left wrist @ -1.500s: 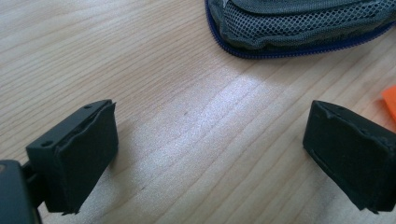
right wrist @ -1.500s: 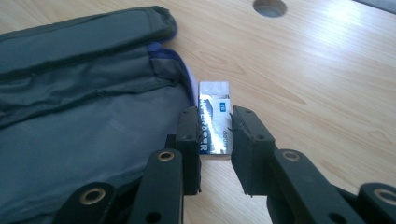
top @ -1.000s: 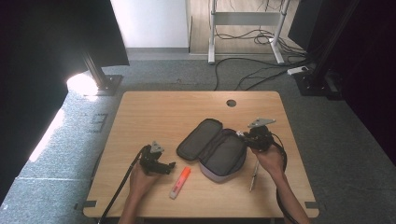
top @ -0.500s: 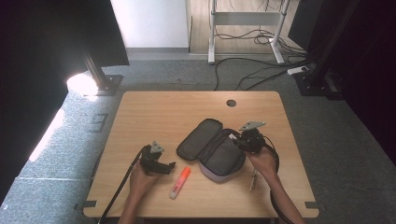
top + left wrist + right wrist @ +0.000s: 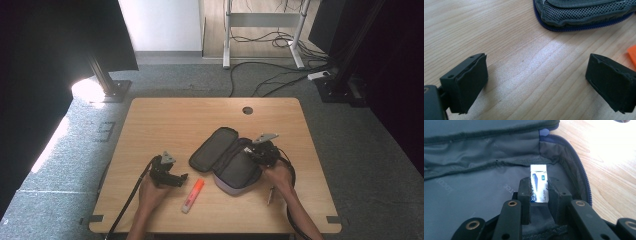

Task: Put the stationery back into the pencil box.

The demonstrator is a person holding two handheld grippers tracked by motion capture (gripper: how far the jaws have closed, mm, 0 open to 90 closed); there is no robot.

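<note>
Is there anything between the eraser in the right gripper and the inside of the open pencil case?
Nothing visible. The right gripper holds the eraser already over the grey lining of the open pencil case, and the lining below it looks bare.

an office or lab workroom: a light wooden desk surface (image 5: 165, 125) with a cable hole (image 5: 247, 110) stands on grey carpet (image 5: 350, 140). beyond it, cables (image 5: 270, 80) trail under a white metal desk frame (image 5: 265, 22), with dark screens (image 5: 60, 45) alongside.
</note>
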